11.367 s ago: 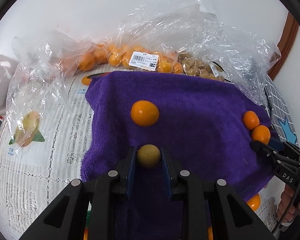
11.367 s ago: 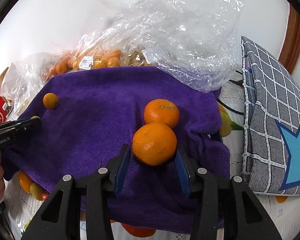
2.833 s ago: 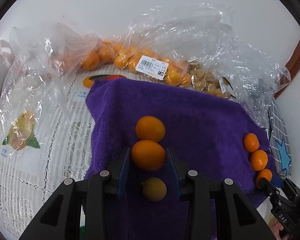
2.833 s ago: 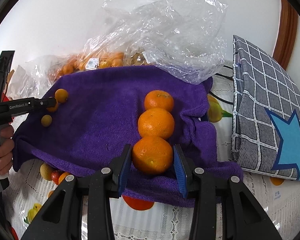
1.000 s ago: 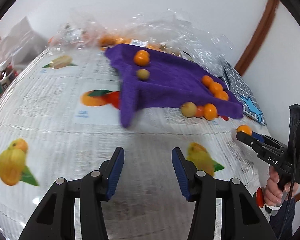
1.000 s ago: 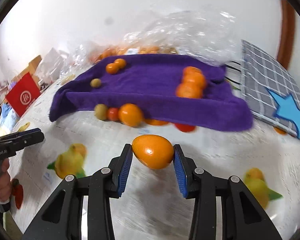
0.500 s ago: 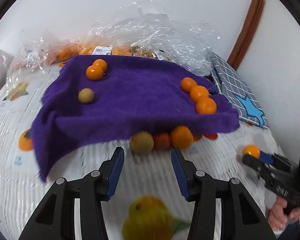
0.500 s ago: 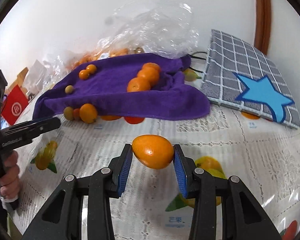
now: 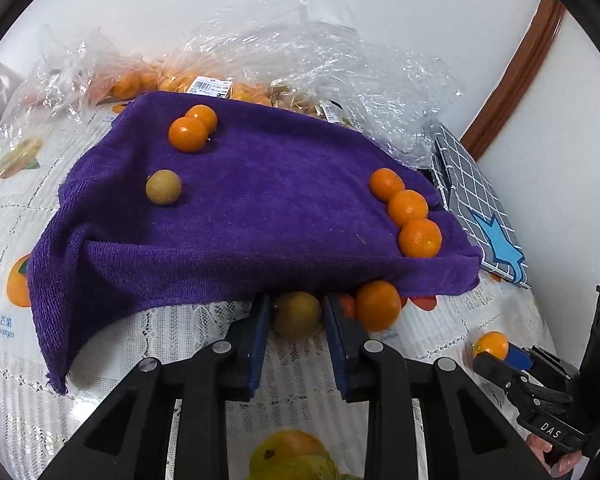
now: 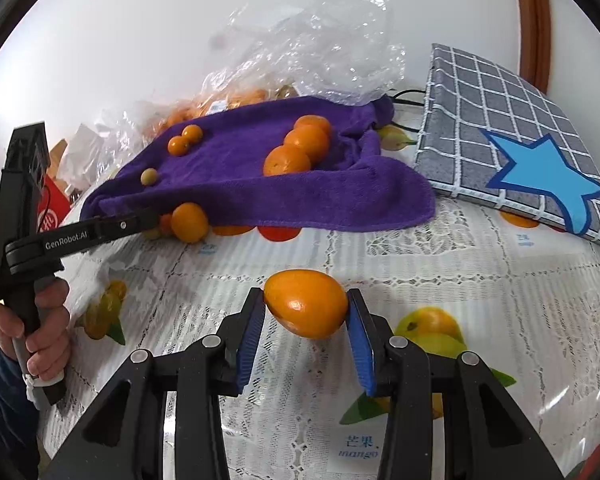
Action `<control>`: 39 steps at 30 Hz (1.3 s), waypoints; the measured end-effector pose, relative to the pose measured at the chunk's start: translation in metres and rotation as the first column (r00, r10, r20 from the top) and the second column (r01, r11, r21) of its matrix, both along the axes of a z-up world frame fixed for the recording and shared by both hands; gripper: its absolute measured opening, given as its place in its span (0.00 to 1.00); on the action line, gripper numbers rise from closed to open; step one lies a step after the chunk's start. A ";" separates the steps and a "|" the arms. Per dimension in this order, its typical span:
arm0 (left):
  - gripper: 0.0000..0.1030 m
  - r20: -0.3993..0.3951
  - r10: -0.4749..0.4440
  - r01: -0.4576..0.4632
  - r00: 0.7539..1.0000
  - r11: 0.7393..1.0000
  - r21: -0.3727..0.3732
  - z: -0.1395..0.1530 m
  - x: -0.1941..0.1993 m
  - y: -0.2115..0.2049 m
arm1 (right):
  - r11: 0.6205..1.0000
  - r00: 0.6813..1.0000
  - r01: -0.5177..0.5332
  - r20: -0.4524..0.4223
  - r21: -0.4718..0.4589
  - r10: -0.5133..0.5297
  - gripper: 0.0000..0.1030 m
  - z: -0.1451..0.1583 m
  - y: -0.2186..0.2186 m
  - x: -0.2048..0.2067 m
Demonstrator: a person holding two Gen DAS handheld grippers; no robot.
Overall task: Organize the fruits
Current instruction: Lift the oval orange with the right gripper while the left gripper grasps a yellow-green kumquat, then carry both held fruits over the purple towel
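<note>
— Which step are you on?
— My left gripper (image 9: 296, 320) has just been closing and now clamps a brown fruit (image 9: 297, 314) at the purple towel (image 9: 260, 216) edge. My right gripper (image 10: 306, 320) grasps an orange kumquat (image 10: 306, 303) above the tablecloth (image 10: 440, 264).
— Next?
— I'd judge: lift both onto their towel rows. Plastic bags (image 9: 320, 52) line the white wall.

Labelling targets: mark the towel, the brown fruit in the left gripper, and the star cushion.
towel (image 9: 260, 208): left wrist view, bare middle of its top.
brown fruit (image 9: 297, 314): left wrist view, its front face.
star cushion (image 10: 540, 172): right wrist view, on the blue star.
</note>
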State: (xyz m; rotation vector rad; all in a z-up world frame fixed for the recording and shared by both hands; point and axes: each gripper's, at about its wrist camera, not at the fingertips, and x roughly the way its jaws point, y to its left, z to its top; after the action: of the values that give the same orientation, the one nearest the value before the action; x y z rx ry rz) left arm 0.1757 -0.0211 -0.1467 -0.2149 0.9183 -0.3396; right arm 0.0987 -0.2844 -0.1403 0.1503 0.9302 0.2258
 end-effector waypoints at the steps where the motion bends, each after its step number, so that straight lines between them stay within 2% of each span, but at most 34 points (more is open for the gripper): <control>1: 0.26 0.003 0.002 -0.002 1.000 1.000 0.006 0.000 0.000 -0.001 | 1.000 1.000 -0.004 -0.004 -0.002 0.004 0.40 0.000 0.001 0.001; 9: 0.26 0.050 0.006 -0.004 0.999 1.000 -0.026 0.004 -0.007 0.007 | 1.000 1.000 0.014 0.010 0.012 -0.014 0.40 0.000 -0.002 -0.003; 16: 0.26 0.122 0.003 0.003 0.993 0.999 -0.050 0.013 -0.014 0.007 | 0.994 0.993 0.107 0.036 0.037 -0.108 0.40 0.002 -0.016 -0.009; 20: 0.26 0.178 0.003 0.004 0.984 0.999 -0.038 0.021 -0.021 0.004 | 0.994 0.994 0.101 0.036 0.048 -0.103 0.40 0.003 -0.016 -0.006; 26: 0.26 0.206 0.041 -0.032 0.978 0.998 -0.050 0.026 -0.025 0.013 | 0.996 0.996 0.084 0.034 0.038 -0.085 0.40 0.003 -0.012 -0.005; 28: 0.26 0.229 0.053 -0.047 0.972 0.998 -0.032 0.031 -0.029 0.015 | 0.995 0.995 0.089 0.042 0.043 -0.091 0.40 0.003 -0.013 -0.007; 32: 0.26 0.251 0.075 -0.058 0.965 0.996 -0.072 0.041 -0.034 0.029 | 0.994 0.995 0.093 0.043 0.052 -0.095 0.40 0.006 -0.014 -0.007; 35: 0.26 0.257 0.109 -0.092 0.960 0.993 -0.076 0.050 -0.027 0.047 | 0.997 0.997 0.066 0.050 0.028 -0.067 0.40 0.014 -0.004 0.000; 39: 0.26 0.302 0.151 -0.151 0.941 0.988 -0.025 0.074 -0.004 0.068 | 1.000 0.992 0.018 0.127 -0.001 -0.018 0.40 0.046 0.018 0.019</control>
State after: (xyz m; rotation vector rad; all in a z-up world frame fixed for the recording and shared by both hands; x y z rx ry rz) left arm 0.1717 0.0474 -0.0727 -0.2256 0.5935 -0.2228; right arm 0.1179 -0.2660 -0.0947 0.1408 0.8022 0.2153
